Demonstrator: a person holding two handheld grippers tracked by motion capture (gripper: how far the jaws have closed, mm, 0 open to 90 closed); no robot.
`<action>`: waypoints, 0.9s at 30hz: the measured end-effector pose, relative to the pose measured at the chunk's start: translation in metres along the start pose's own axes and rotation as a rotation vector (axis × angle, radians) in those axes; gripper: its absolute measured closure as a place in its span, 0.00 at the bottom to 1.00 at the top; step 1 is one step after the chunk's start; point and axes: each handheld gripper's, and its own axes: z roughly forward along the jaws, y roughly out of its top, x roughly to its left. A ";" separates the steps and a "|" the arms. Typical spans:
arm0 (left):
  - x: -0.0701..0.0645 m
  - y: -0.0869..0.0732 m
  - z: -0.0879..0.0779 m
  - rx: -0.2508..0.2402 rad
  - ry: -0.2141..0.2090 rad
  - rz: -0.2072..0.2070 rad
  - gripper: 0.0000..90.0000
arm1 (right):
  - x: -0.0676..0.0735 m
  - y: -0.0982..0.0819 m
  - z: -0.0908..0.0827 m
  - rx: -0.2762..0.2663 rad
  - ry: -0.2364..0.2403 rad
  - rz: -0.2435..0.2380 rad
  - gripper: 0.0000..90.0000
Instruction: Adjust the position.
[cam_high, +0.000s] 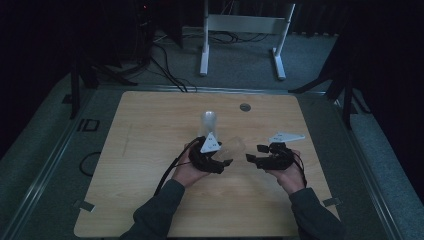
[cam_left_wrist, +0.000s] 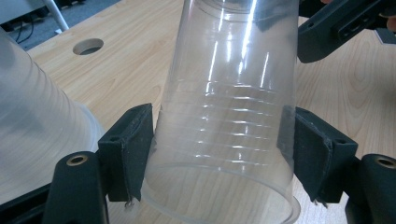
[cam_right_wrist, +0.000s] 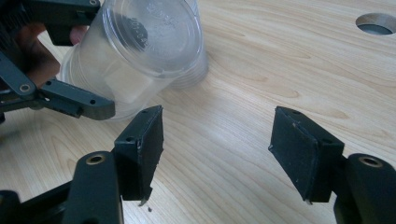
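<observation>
Left gripper (cam_left_wrist: 219, 154) clamped on clear plastic cup (cam_left_wrist: 229, 107), held tilted just above the counter (cam_high: 150, 150); second cup (cam_high: 208, 121) stands upside down just behind it; right gripper (cam_right_wrist: 217, 149) jaws apart, nothing between, near the held cup.

Quick count: two clear plastic cups — one (cam_left_wrist: 224, 116) pinched between the left gripper (cam_high: 227, 161)'s jaws, the other (cam_high: 208, 121) standing just beyond it. Two grippers total, the right gripper (cam_high: 254, 153) facing the held cup. One round hole (cam_high: 244, 107) in the table, further out.
</observation>
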 end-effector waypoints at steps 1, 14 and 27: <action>0.000 0.000 0.000 0.002 0.000 0.001 0.31 | 0.000 0.000 0.000 0.006 -0.002 -0.005 0.38; 0.003 0.000 -0.005 0.036 -0.018 0.026 0.31 | 0.005 0.008 0.000 0.077 -0.007 -0.098 0.38; 0.004 -0.001 -0.008 0.061 -0.030 0.046 0.31 | 0.005 0.015 -0.002 0.155 -0.017 -0.168 0.41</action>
